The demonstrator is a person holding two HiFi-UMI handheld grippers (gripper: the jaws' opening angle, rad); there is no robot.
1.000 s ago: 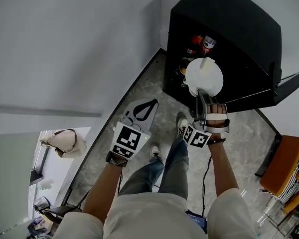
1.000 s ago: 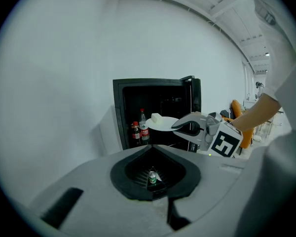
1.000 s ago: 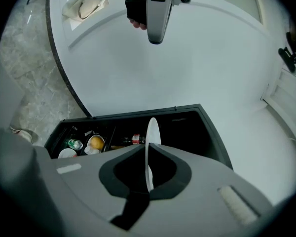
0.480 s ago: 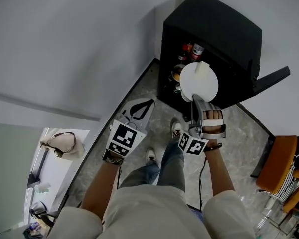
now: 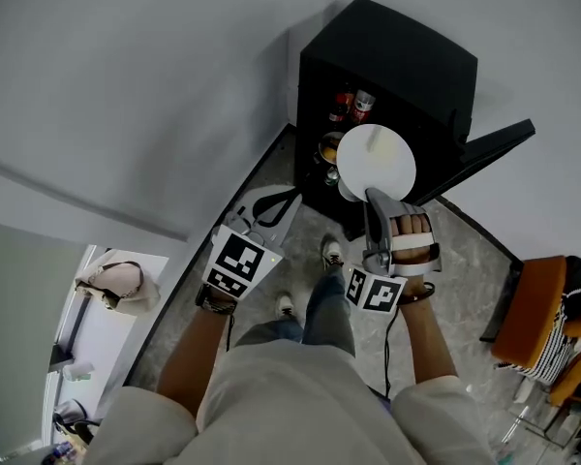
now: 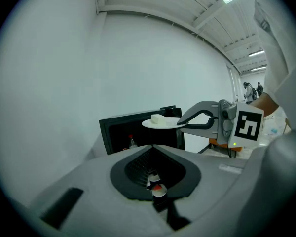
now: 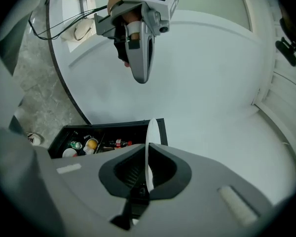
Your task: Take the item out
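— Plate, white: where does it sit?
— In the air in front of the open black fridge, roughly level, with a small white block on top.
— What has it?
— Right gripper, clenched on the near rim. Its own view shows the rim edge-on between the pads.
— Left gripper?
— Fingers pressed together with nothing between them. It is off to the left of the plate, apart from it and pointing toward the wall.
— Inside the fridge?
— Bottles with red labels on the upper level. Lower down is an orange round thing beside small tubs, too small to identify.
— Door?
— Swung wide to the right.
— Ground?
— Grey marbled floor, with the person's shoes below the grippers.
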